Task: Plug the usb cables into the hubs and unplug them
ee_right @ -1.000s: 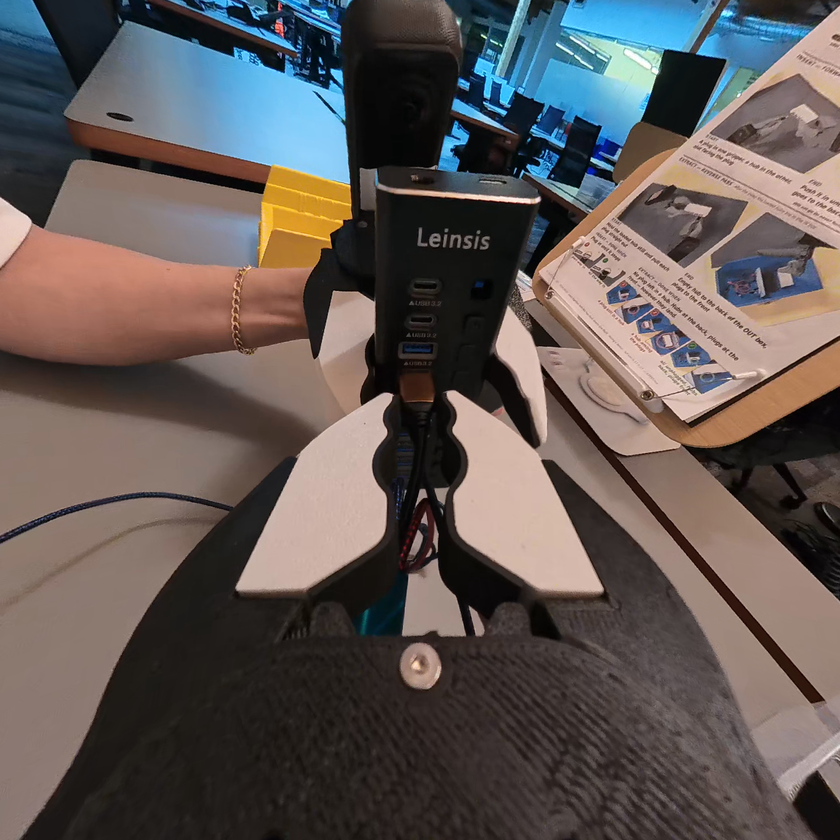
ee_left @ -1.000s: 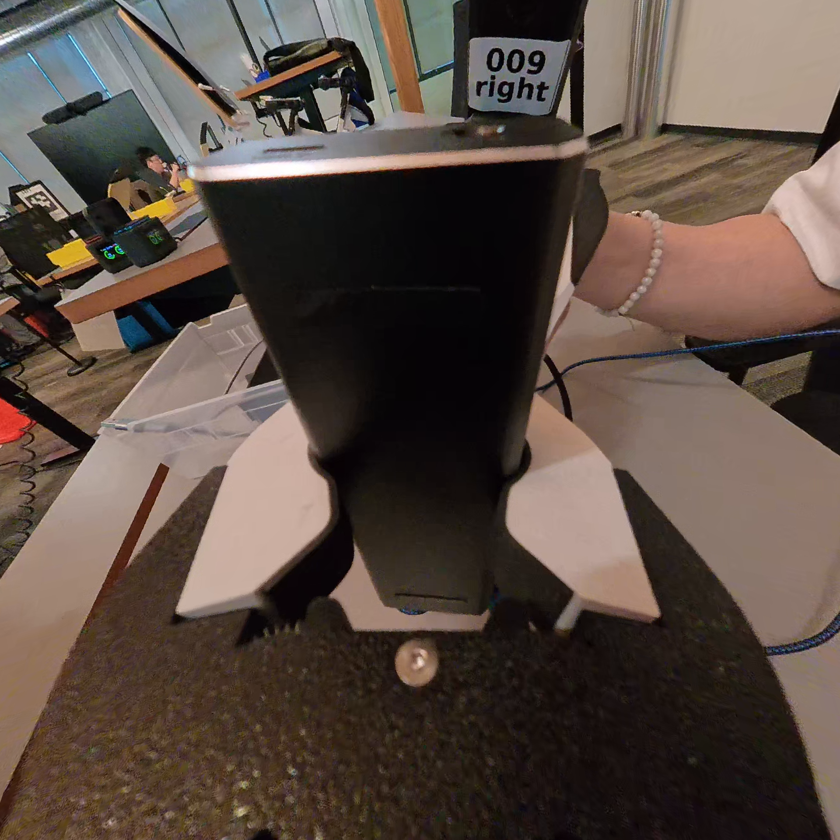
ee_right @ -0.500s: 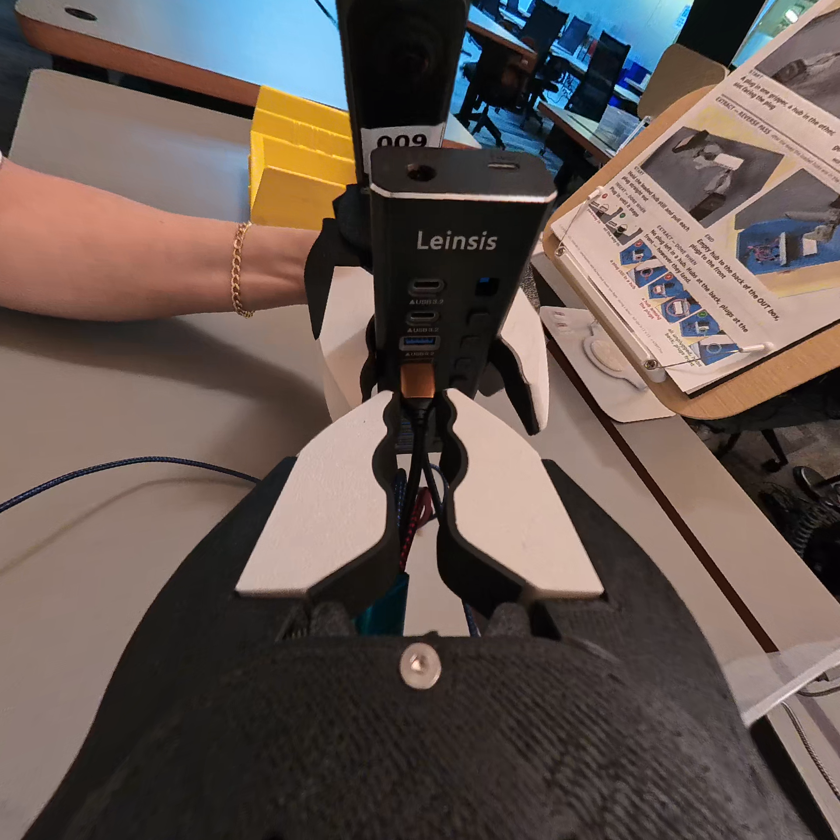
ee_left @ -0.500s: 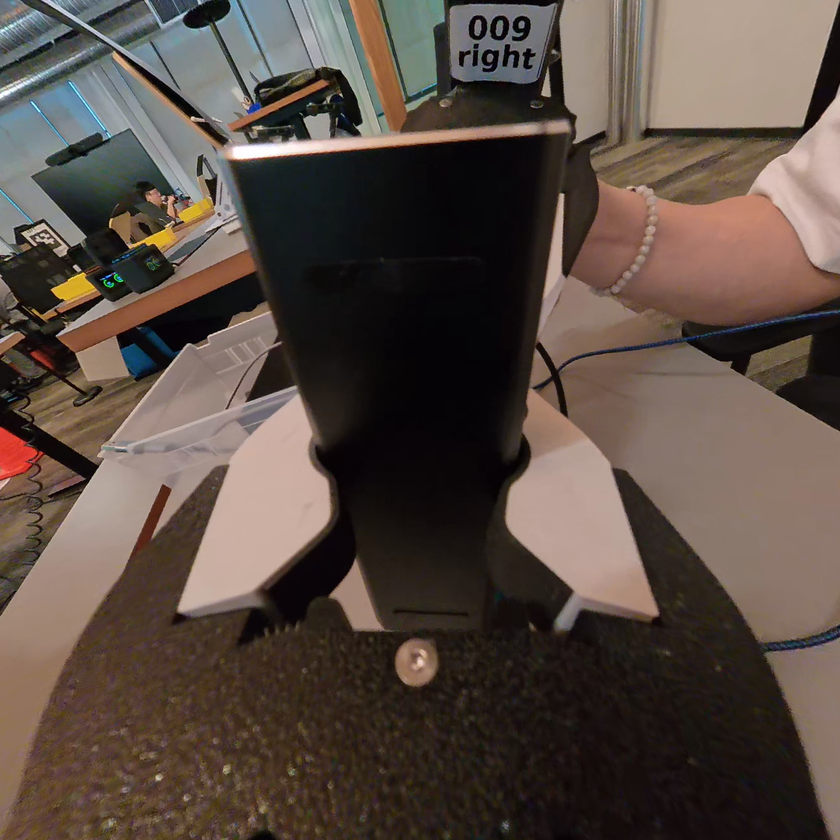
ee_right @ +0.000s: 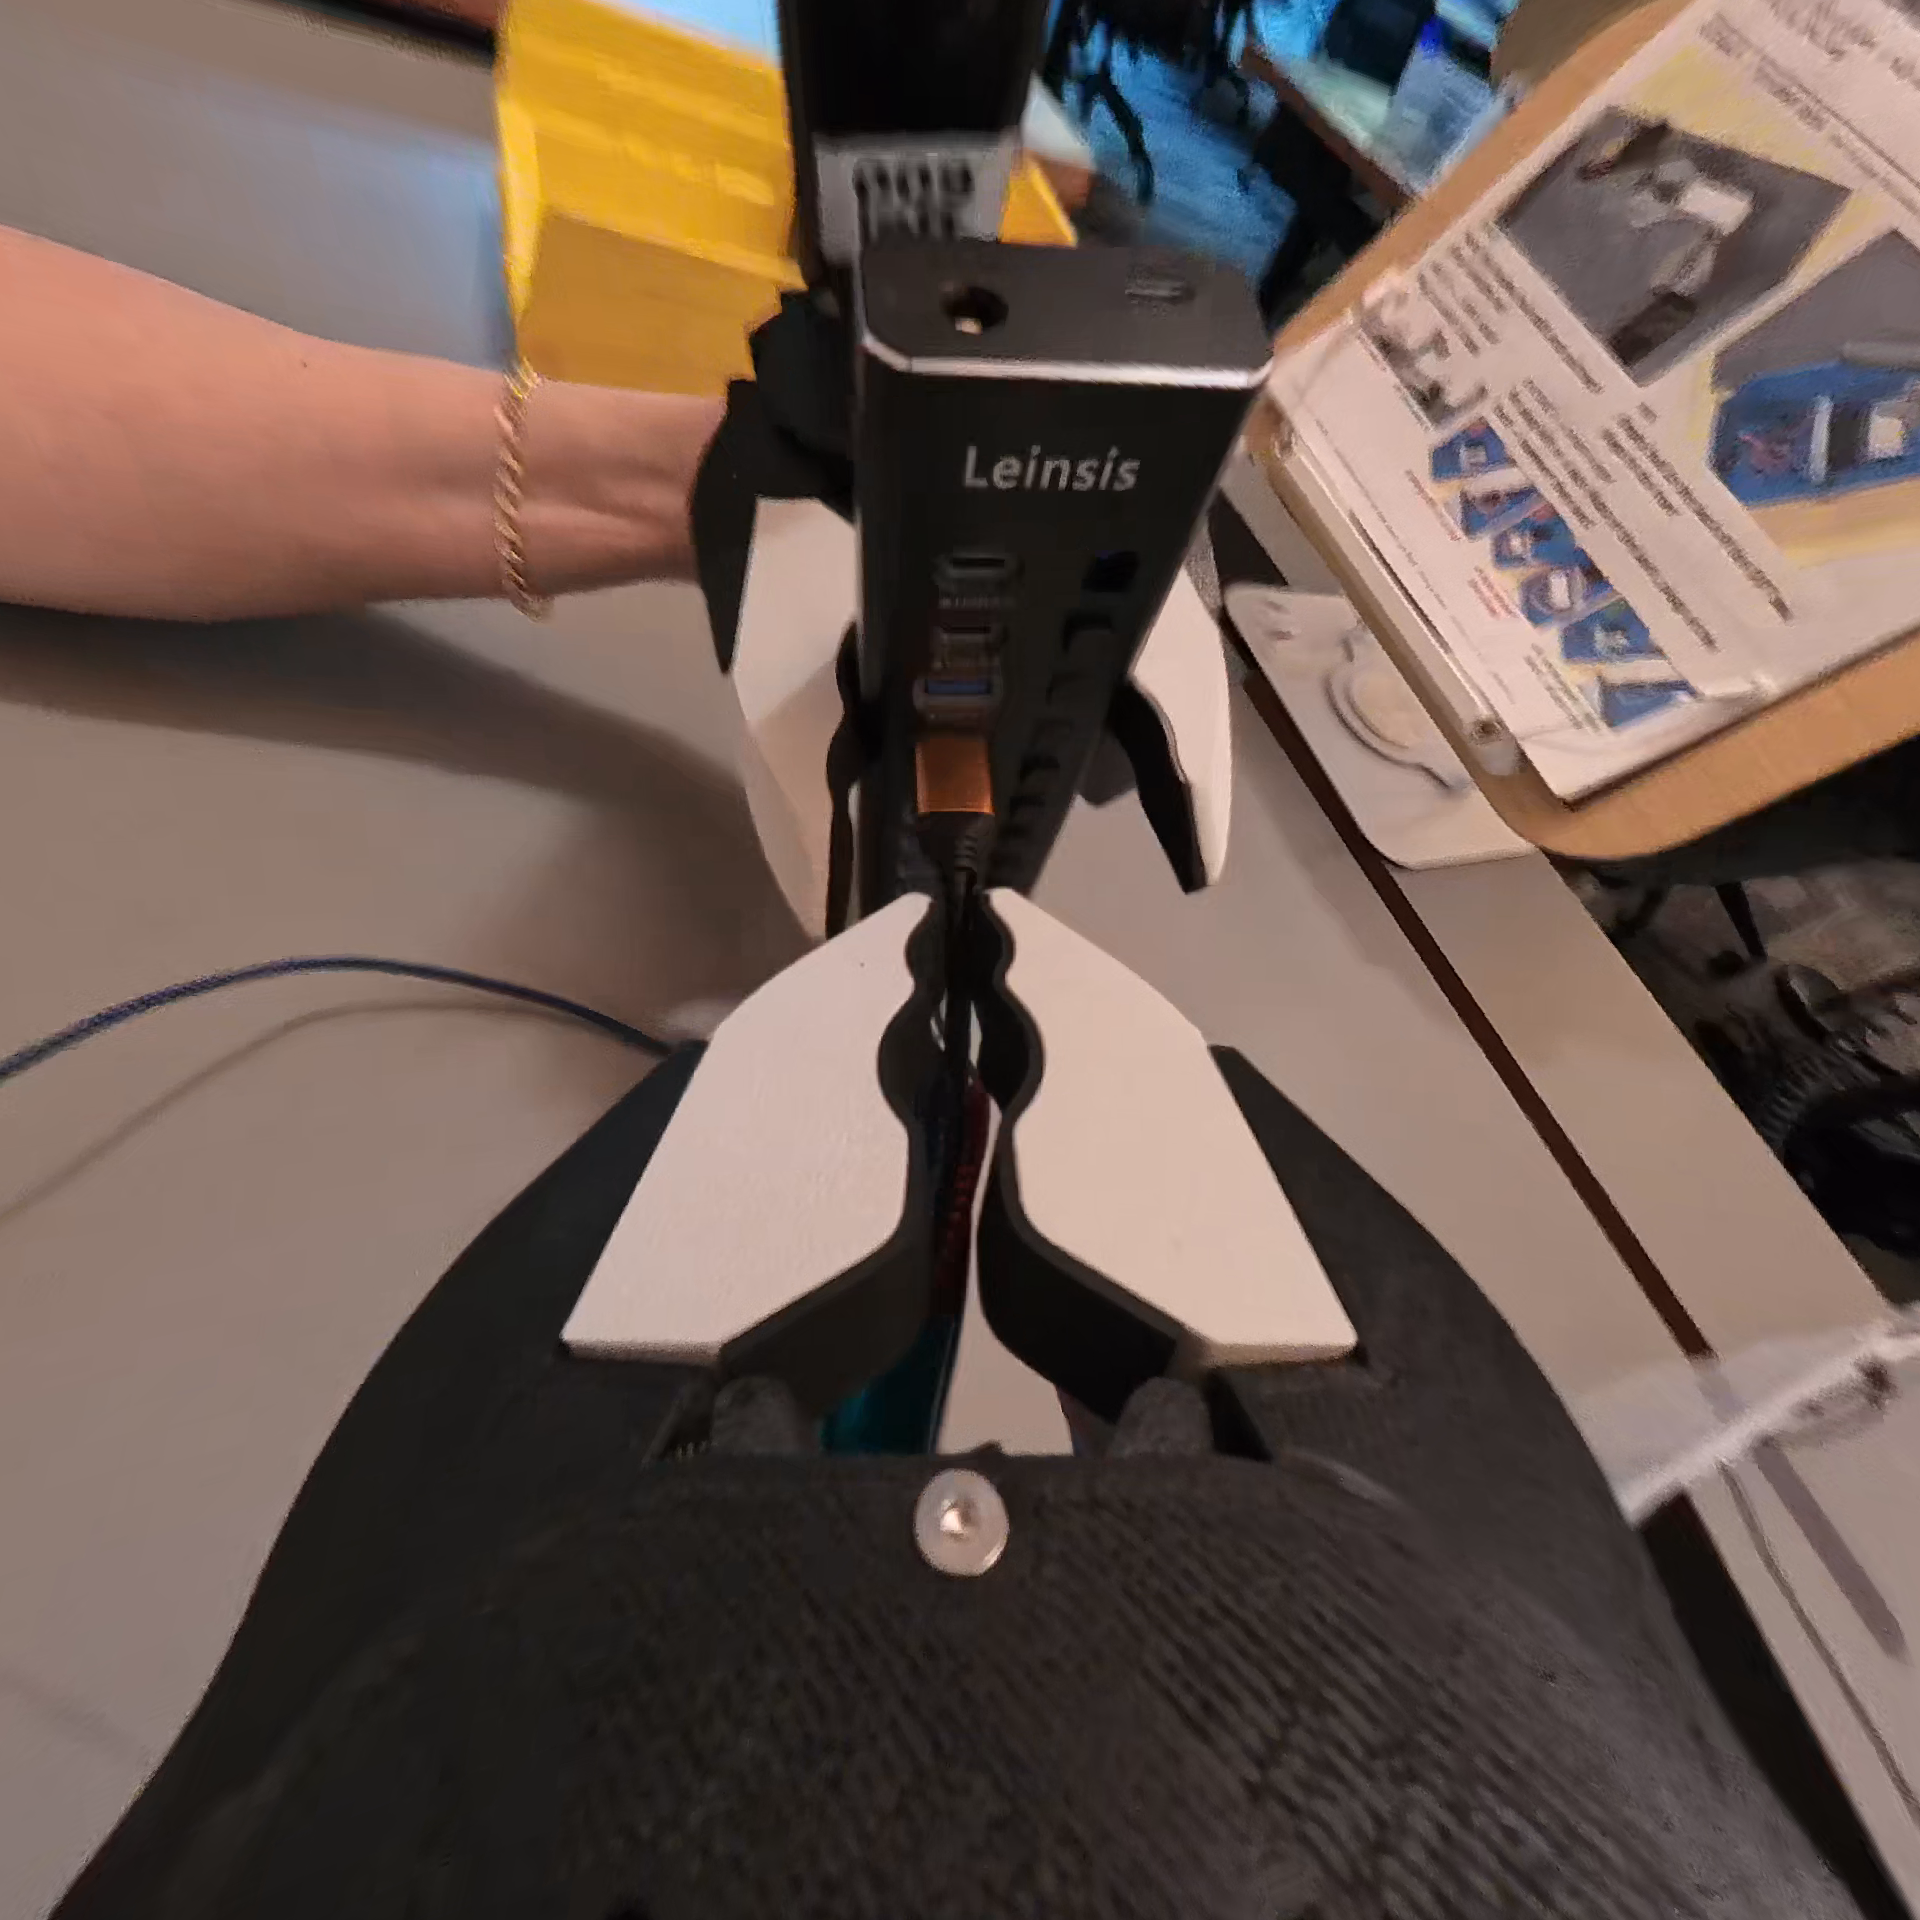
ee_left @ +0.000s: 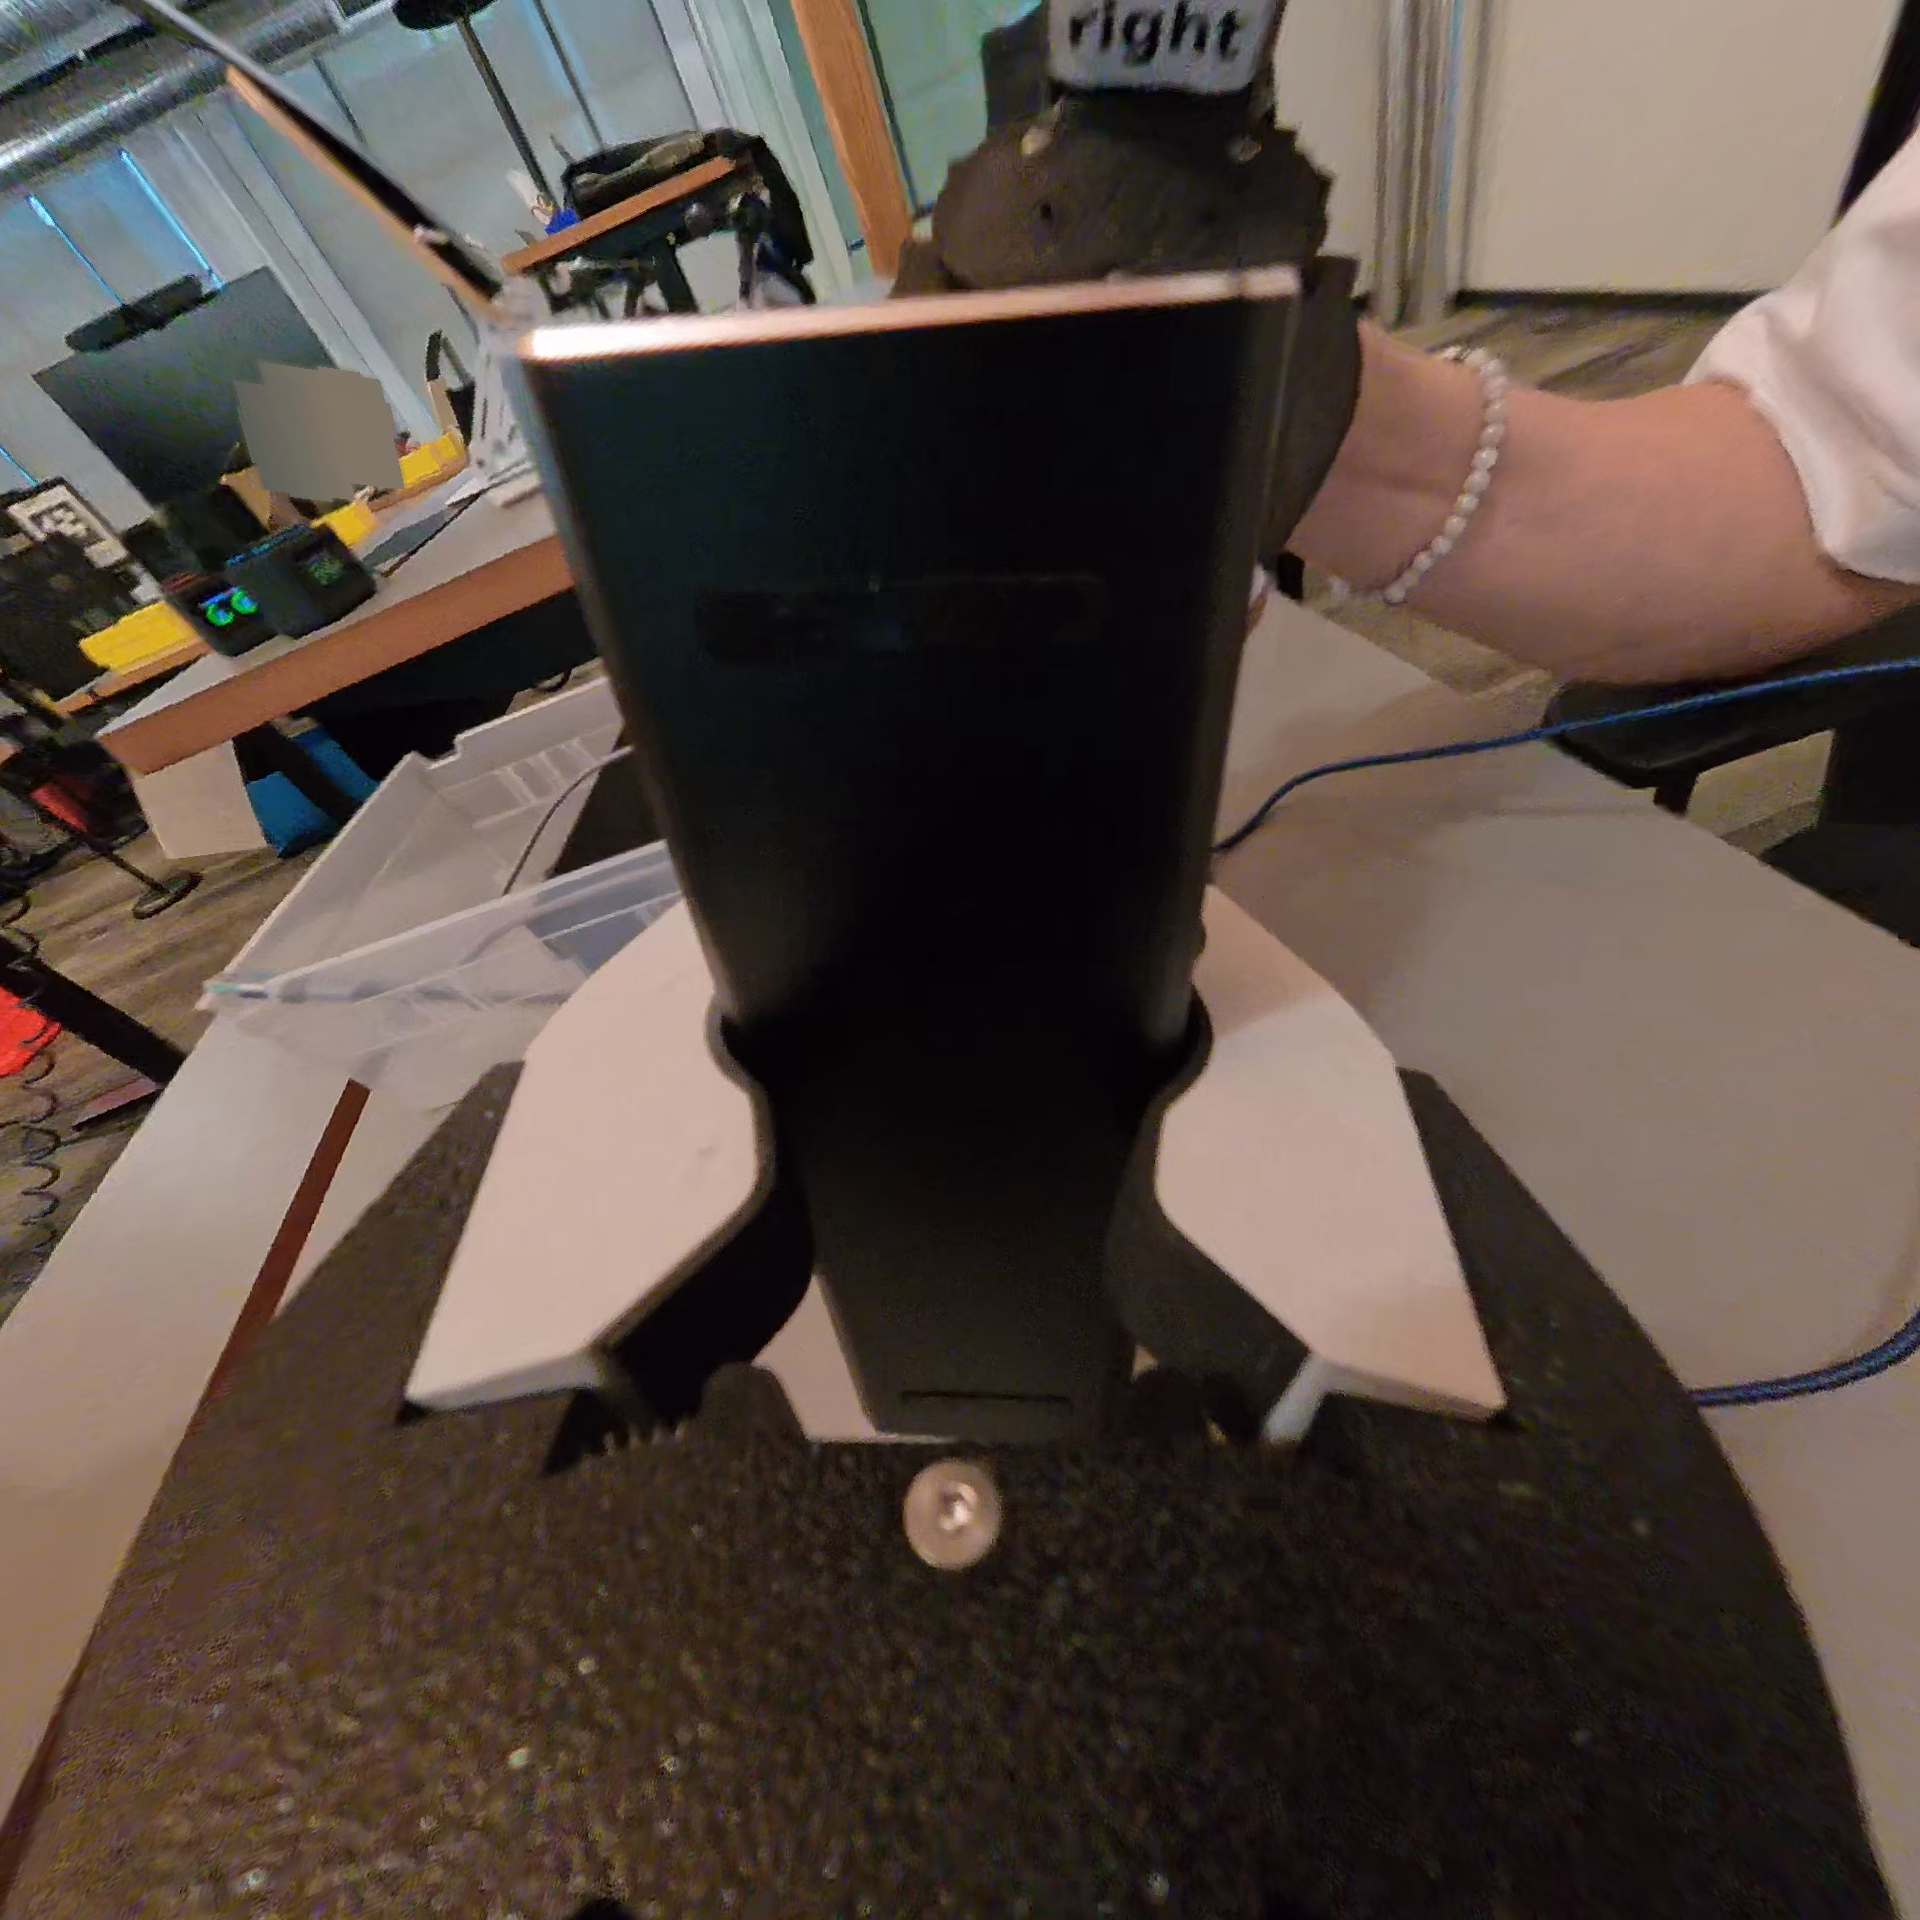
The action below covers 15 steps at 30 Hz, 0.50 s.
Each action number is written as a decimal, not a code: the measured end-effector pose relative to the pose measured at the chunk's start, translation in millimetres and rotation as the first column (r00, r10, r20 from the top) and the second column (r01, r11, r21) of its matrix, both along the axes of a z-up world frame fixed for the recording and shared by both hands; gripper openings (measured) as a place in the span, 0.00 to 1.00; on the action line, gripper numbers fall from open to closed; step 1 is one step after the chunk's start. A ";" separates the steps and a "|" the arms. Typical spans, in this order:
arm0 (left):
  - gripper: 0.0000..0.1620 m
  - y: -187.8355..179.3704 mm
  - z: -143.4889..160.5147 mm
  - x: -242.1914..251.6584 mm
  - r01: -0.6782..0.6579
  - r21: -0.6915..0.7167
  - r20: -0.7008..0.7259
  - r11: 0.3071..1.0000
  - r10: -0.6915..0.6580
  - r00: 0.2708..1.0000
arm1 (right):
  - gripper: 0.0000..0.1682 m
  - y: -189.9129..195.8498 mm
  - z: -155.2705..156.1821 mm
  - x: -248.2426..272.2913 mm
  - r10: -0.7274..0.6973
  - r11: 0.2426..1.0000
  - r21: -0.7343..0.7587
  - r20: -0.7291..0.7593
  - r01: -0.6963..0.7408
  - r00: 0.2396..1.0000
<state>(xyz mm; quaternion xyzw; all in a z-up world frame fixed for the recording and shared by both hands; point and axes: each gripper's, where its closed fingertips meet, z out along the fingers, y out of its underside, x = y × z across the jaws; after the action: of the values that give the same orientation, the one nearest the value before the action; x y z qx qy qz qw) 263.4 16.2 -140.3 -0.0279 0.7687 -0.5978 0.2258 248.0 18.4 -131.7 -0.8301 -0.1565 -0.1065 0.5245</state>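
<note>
The grey bench [ee_right: 312,831] carries a yellow bin [ee_right: 634,208], blurred and cut off at the top. Above it the left claw [ee_left: 961,1049] is clamped on the upright black hub [ee_left: 914,623], whose broad back hides most of the right claw [ee_right: 961,914]. That claw is pinched together on a dark cable [ee_right: 961,997] just below its orange plug [ee_right: 954,774], seated in the hub; the cable's lower run is hard to follow.

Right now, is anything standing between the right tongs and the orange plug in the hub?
Nothing visible. The right tongs are shut on the black cable just below the orange plug, which sits in the hub held by the left tongs.
</note>
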 end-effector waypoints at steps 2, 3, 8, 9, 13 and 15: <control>0.45 0.1 3.4 -3.4 0.022 -0.003 -0.004 1.000 -0.022 1.000 | 0.03 0.9 2.3 -4.0 0.025 1.000 0.011 -0.007 -0.025 1.000; 0.45 -0.4 5.2 -0.5 0.004 0.010 0.012 1.000 -0.005 1.000 | 0.03 -0.3 2.8 0.1 0.003 1.000 -0.007 0.025 -0.003 1.000; 0.45 -4.5 1.5 -0.6 0.006 0.038 0.028 0.999 -0.007 1.000 | 0.03 -5.3 -0.3 -0.5 0.024 1.000 -0.003 0.010 -0.024 1.000; 0.45 -4.9 -2.1 -2.4 0.016 0.043 0.019 0.999 -0.017 1.000 | 0.03 -5.7 -3.9 -2.6 0.027 1.000 -0.012 0.004 -0.027 1.000; 0.45 -4.8 -2.6 -4.8 0.021 0.043 0.025 0.999 -0.022 0.999 | 0.03 -6.1 -3.5 -4.8 0.021 1.000 -0.018 0.012 -0.021 1.000; 0.45 -7.4 -4.3 -6.7 0.026 0.059 0.030 0.998 -0.028 0.999 | 0.03 -9.5 -5.9 -6.8 0.026 0.999 -0.034 0.026 -0.025 0.999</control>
<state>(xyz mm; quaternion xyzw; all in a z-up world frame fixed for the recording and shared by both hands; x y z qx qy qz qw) 256.8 8.8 -144.5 -0.0017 0.7826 -0.5785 0.2301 241.2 8.9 -137.6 -0.8353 -0.1756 -0.1080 0.5096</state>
